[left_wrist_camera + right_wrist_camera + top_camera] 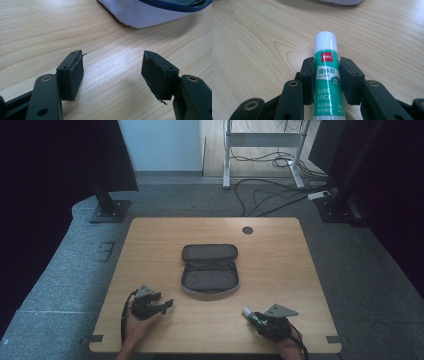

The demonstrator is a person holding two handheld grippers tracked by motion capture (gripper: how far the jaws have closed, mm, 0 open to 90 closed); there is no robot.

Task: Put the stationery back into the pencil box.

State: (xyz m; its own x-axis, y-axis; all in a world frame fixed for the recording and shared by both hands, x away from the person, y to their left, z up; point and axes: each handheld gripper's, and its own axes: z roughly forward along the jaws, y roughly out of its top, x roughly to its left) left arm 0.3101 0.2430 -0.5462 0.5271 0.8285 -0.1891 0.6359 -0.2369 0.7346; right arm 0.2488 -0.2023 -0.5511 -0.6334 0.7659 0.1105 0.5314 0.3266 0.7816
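Note:
An open grey pencil case (209,269) lies unzipped at the middle of the wooden table (280,265). Its pale outer wall (147,13) shows at the top of the left gripper view. My left gripper (167,305) rests near the front left of the table, jaws wide apart over bare wood (112,68). My right gripper (251,315) sits near the front right, shut on a green glue stick (327,75) with a white cap (247,311), which points up-left toward the case.
A round cable hole (247,230) is in the table's far edge. Beyond the table, on the grey floor, stand a desk frame (262,150), loose cables (270,195) and black stands (107,202).

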